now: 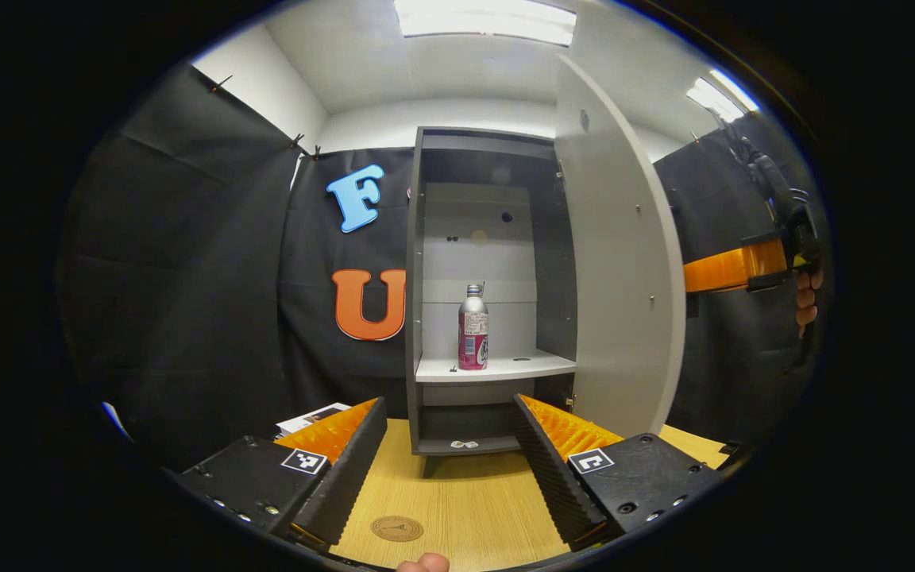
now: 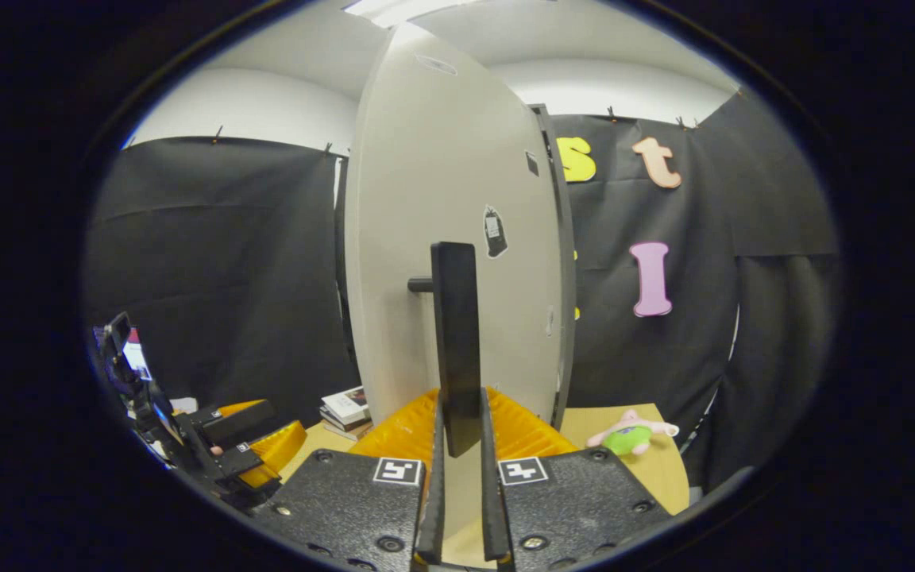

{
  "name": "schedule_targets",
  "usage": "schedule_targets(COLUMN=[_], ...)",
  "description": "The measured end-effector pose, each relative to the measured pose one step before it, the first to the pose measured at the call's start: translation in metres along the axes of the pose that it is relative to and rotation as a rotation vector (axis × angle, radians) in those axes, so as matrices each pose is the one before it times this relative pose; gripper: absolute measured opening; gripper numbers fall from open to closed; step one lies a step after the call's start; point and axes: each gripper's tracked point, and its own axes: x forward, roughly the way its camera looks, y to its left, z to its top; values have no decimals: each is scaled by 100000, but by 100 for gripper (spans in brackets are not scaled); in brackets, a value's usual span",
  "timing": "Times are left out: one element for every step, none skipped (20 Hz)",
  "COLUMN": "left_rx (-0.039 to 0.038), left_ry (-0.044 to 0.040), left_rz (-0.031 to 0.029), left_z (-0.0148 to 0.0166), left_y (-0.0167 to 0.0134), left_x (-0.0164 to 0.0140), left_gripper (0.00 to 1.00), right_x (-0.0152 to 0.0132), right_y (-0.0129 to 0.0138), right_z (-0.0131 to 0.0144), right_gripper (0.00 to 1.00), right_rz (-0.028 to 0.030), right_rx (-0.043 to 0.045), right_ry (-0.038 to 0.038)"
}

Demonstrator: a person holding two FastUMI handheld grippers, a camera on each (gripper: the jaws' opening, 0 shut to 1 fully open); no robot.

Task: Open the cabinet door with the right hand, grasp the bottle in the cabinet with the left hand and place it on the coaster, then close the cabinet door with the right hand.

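Left gripper point(image 1: 449, 453) sits low at the bottom of the left gripper view, level over the wooden table point(image 1: 465, 508) and aimed straight at the cabinet point(image 1: 489, 270) in the centre of the frame. Its fingers are spread wide, nothing between them, nothing touched. A fingertip of the holding hand point(image 1: 423, 563) peeks in at the bottom edge.

Through that gap, on the pale shelf point(image 1: 505, 366) in the middle of the cabinet, stands the bottle point(image 1: 472, 327), upright, silver top and pink label, well apart from the gripper. The round coaster point(image 1: 396, 528) lies on the table at the bottom of the frame, between the two fingers and just ahead of them.

The cabinet door point(image 1: 620, 254) stands swung open, taking up the centre-right of the view. At the far right edge the right gripper reaches in from behind the door, a hand wrapped on its grip.

Over to the right gripper view: right gripper point(image 2: 457, 477) points at the door's outer face, fingers nearly closed, clamped from both sides on the dark upright handle point(image 2: 456, 342) in the centre of the frame. In the lower left, the left gripper shows, held low. Books point(image 2: 346, 411) lie stacked on the table left of the door, and a small plush toy point(image 2: 631, 434) rests on the table at lower right.
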Motion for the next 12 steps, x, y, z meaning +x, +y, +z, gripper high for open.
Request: schedule_targets(left_rx=[-23,-126,-243,-219,-165,-55,25,-21,-68,-119,-110,83], left_ry=[214,270,84,-121,-143,73,261,4,69,66,165,138], left_rz=[-218,-213,-315,-359,-488,-550,-522,-459,-389,-280,-348,-313], left_z=[-150,-187,-33,0,61,24,-65,-33,-26,-44,3,-30], left_y=[-96,-72,-158,-138,-208,-218,-207,-196,-167,-93,-109,-146], left_x=[85,127,27,102,19,112,32,-28,20,16,-62,-45], left_gripper=[95,94,95,95,95,95,94,95,94,95,95,95], right_x=[-549,-452,-293,-340,-193,-68,3,31,102,45,78,45], right_y=[-529,-1030,-1194,-1277,-1027,-651,-753,-361,-507,-417,-432,-347], right_z=[84,-16,-101,-126,-8,-14,94,-57,19,-68,5,-43], right_gripper=[22,22,20,20,22,20,21,17,16,13,12,11], right_rz=[-2179,-2587,-2785,-2599,-1935,-1958,-2083,-1560,-1350,-1095,-892,-658], right_rx=[-2324,-2197,-1771,-838,121,555,756,117,-276,-294,-260,-14], right_ry=[-611,-461,-254,-185,-122,-204,-290,-396,-255,-17,-41,143])
